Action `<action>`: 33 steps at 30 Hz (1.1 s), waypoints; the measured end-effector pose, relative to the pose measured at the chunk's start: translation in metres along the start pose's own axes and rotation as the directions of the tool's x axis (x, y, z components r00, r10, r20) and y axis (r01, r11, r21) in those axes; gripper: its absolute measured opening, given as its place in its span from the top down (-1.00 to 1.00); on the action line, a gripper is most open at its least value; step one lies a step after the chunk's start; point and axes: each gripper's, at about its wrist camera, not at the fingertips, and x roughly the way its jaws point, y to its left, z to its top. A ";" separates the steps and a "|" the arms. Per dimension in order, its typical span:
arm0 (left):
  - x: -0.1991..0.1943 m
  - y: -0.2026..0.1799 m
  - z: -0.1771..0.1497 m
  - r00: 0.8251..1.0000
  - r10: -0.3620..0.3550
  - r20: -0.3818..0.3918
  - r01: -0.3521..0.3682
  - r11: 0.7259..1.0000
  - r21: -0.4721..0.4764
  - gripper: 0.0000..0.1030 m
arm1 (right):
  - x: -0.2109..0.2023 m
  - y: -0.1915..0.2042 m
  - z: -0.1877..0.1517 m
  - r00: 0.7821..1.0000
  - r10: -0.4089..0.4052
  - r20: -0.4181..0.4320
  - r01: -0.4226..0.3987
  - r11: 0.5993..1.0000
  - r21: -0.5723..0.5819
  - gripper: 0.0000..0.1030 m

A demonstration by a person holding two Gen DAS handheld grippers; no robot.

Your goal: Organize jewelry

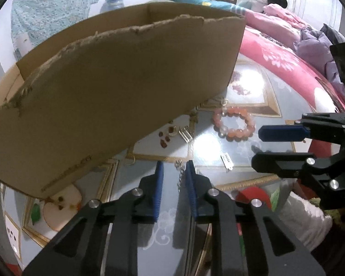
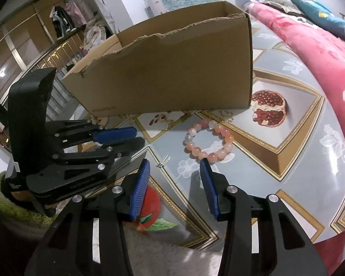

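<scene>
We see the left gripper (image 1: pixel 173 168) nearly pressed together, a thin silver chain (image 1: pixel 179 174) hanging in the narrow gap between its blue pads; whether the pads truly pinch it or only flank it we cannot tell, since the links are small and half hidden. The right gripper (image 2: pixel 174 165) stands half spread over the cloth (image 2: pixel 299 138) with nothing between its fingers, its tips just short of the bracelet (image 2: pixel 208 141), which lies flat near the box (image 2: pixel 172 69). A small silver clip (image 2: pixel 164 160) lies between the two grippers; loose red stones (image 1: pixel 164 139) and a gold piece (image 1: pixel 186 133) sit close under the box wall.

The risks, as we judge them: the chain may slip out if the hold is only on one link, and drop back or snag on a pad; the torn box rim stands high, so a low carry could catch the dangling end on it; the right fingers, closing on round beads from one side, could roll the bracelet away rather than seize it; the two grippers work close together and may knock each other, or sweep the clip off.
</scene>
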 end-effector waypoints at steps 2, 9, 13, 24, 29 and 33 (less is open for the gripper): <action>0.001 -0.001 0.002 1.000 0.003 -0.004 -0.003 1.000 0.009 0.68 | -0.001 -0.002 -0.001 1.000 -0.002 0.001 0.002 1.000 0.004 0.18; 0.002 -0.004 0.002 1.000 0.000 -0.003 0.000 1.000 0.024 0.99 | -0.003 -0.005 -0.004 1.000 0.002 0.005 -0.002 1.000 0.022 0.20; -0.006 0.001 0.004 0.999 -0.026 0.022 0.026 0.999 -0.027 0.99 | -0.005 -0.005 -0.004 1.000 -0.001 0.010 0.000 1.000 0.022 0.20; -0.046 0.039 -0.005 0.996 0.003 0.094 0.016 0.981 -0.194 0.99 | -0.004 0.010 -0.003 1.000 0.017 0.013 -0.017 0.999 -0.034 0.27; -0.046 0.049 -0.015 0.996 0.004 0.085 0.016 0.974 -0.227 0.99 | 0.005 0.026 -0.005 1.000 -0.002 -0.011 0.001 0.993 -0.121 0.44; -0.044 0.049 -0.018 0.997 0.010 0.081 0.009 0.975 -0.222 0.99 | 0.013 0.031 -0.004 0.999 -0.035 -0.024 0.030 0.983 -0.183 0.50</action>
